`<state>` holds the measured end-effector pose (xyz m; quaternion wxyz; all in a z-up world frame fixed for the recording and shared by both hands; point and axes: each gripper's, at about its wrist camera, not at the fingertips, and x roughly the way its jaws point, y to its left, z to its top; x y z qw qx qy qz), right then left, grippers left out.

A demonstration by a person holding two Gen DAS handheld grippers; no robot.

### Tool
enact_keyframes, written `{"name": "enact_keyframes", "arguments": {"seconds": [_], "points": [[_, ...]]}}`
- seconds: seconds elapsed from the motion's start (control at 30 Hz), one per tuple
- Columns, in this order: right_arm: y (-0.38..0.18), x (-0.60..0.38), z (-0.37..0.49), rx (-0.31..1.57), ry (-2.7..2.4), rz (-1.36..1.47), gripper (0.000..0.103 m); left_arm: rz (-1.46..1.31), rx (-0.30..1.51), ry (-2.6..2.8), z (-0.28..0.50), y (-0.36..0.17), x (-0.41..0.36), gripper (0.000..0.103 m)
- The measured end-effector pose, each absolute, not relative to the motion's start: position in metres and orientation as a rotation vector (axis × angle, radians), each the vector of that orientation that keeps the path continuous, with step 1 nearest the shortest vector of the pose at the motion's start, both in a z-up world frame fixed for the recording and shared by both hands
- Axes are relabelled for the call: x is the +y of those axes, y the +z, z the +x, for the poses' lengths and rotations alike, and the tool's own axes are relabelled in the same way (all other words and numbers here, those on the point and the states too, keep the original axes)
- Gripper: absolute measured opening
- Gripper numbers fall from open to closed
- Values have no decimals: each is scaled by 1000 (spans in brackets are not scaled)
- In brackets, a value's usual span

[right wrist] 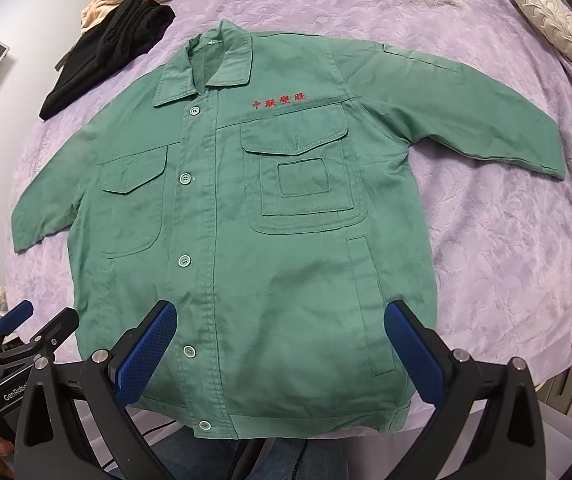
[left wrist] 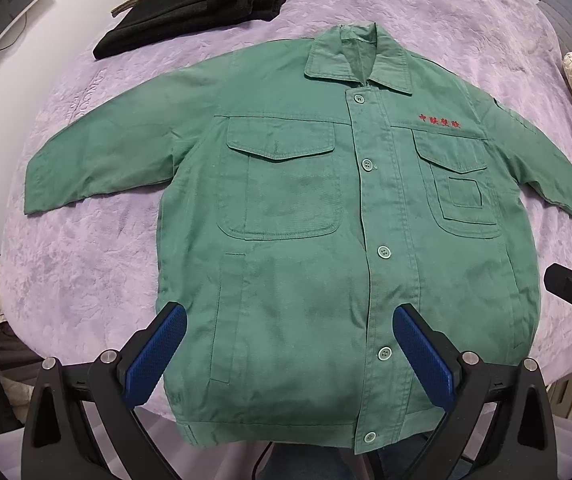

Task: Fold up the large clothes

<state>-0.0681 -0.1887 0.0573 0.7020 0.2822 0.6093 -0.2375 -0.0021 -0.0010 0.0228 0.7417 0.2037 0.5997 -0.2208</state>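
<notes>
green jacket (left wrist: 294, 216) spread flat, buttoned, mid-bed on purple bedspread (left wrist: 85, 272) | left gripper (left wrist: 290, 344) jaws open, above hem | right gripper (right wrist: 279, 340) jaws open, empty | monitor (left wrist: 9, 4) clearest in left view

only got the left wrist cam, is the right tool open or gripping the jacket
Observer: The right tool is open, its fingers spread over the green jacket's lower front and holding nothing.
Operator: my tool finger blocks the hem corner on that side, how's it lying
Observer: That hem corner lies flat on the purple bedspread, not turned under.
Operator: anything on the sleeve over there
Observer: A long flat sleeve pocket is stitched along its upper arm.
</notes>
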Motion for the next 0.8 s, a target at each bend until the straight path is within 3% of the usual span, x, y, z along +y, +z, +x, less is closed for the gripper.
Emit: {"name": "enact_keyframes", "arguments": {"seconds": [0.8], "points": [[55,-189,-67,1361,-536,634,103,455,1313,-466,2,22,-1,103]]}}
